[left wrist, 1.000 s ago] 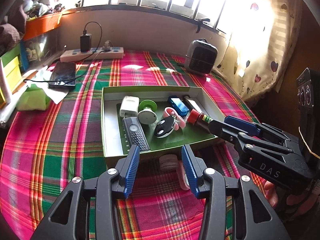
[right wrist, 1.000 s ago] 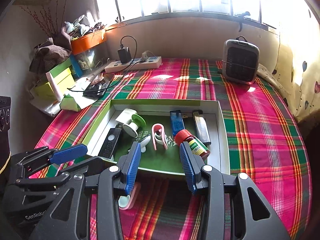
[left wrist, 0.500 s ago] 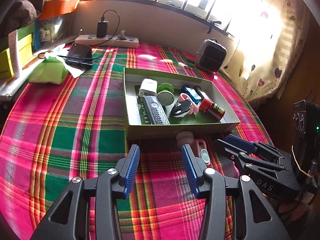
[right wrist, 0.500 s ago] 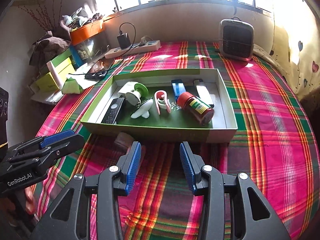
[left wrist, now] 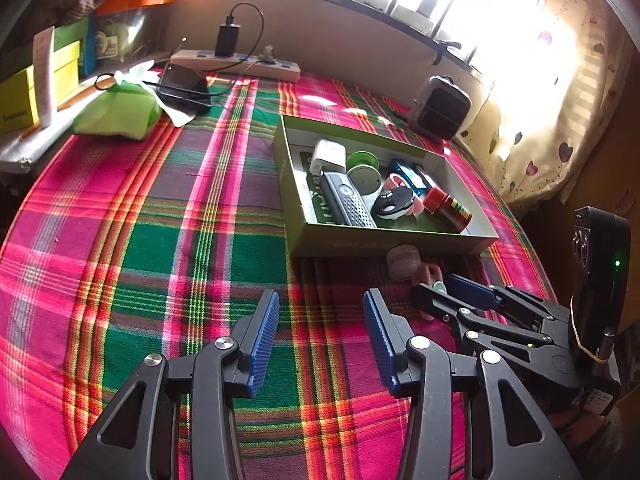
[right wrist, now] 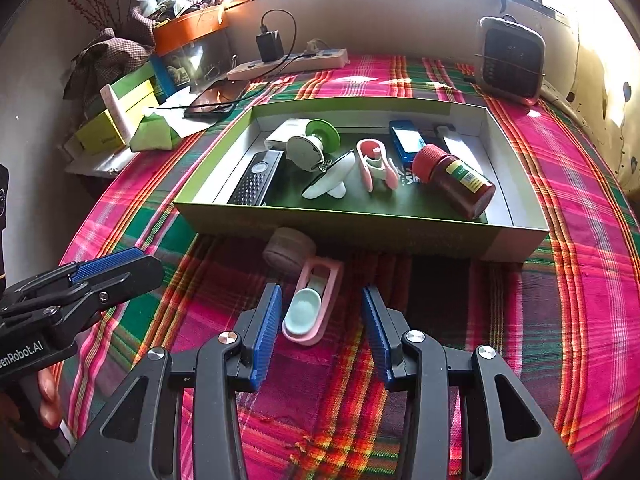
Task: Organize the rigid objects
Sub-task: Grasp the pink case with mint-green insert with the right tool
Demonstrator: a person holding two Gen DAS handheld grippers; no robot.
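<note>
Lying flat between the open right hand-held gripper (right wrist: 320, 326) blades, a pink case (right wrist: 314, 300) (mint oval inside).

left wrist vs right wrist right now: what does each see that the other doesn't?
Left wrist only: the right gripper from the side, open, its fingers over the pink item, mostly hiding it.

Right wrist only: the whole pink holder with its pale blue insert lying on the cloth between the open fingers, untouched, and the left gripper at the left edge.

Both: the green tray with the red-capped bottle and remote, the small round jar in front of it, the plaid cloth.
</note>
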